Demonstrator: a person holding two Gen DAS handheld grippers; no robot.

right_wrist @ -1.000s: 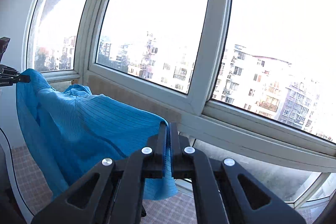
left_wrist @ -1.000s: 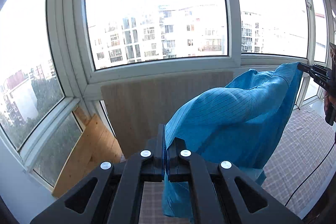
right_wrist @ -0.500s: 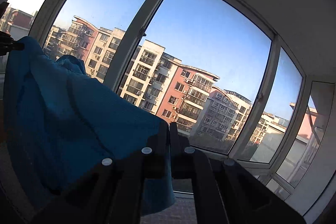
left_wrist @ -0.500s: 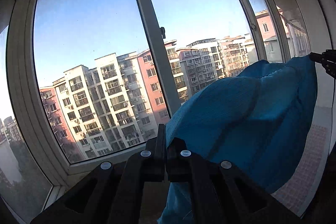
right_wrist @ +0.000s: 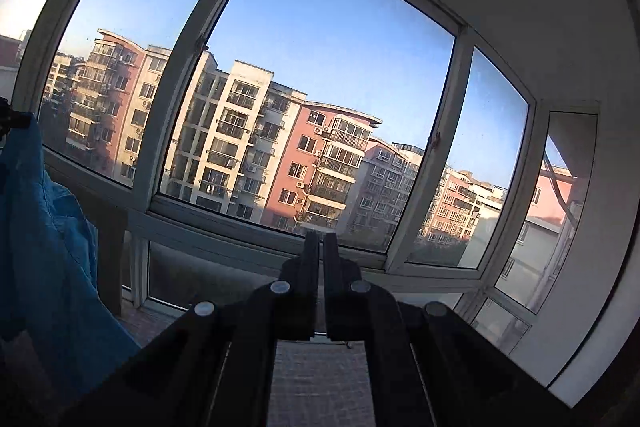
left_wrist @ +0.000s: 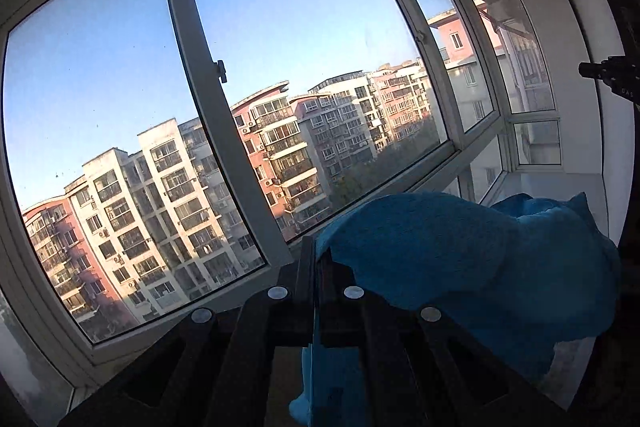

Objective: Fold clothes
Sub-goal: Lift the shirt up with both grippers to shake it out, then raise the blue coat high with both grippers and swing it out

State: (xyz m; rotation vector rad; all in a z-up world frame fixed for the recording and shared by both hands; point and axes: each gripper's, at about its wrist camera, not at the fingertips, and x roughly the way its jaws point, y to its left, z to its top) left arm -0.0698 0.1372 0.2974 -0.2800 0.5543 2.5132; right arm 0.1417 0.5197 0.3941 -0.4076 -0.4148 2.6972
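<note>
A blue garment (left_wrist: 460,259) is held aloft before a wide bay window (left_wrist: 280,87), pinched at 1 edge by the left gripper (left_wrist: 317,259), whose fingers are clamped on the cloth. The right gripper (right_wrist: 320,255) is seen with its fingers drawn together and nothing visible between them; the cloth hangs well apart at its left. The step in hand is judged to be the lifting and spreading of the garment ahead of a fold. A fresh hold on a free corner appears called for next. The fabric is shown bunched, faintly striped and drooping in soft folds.
</note>
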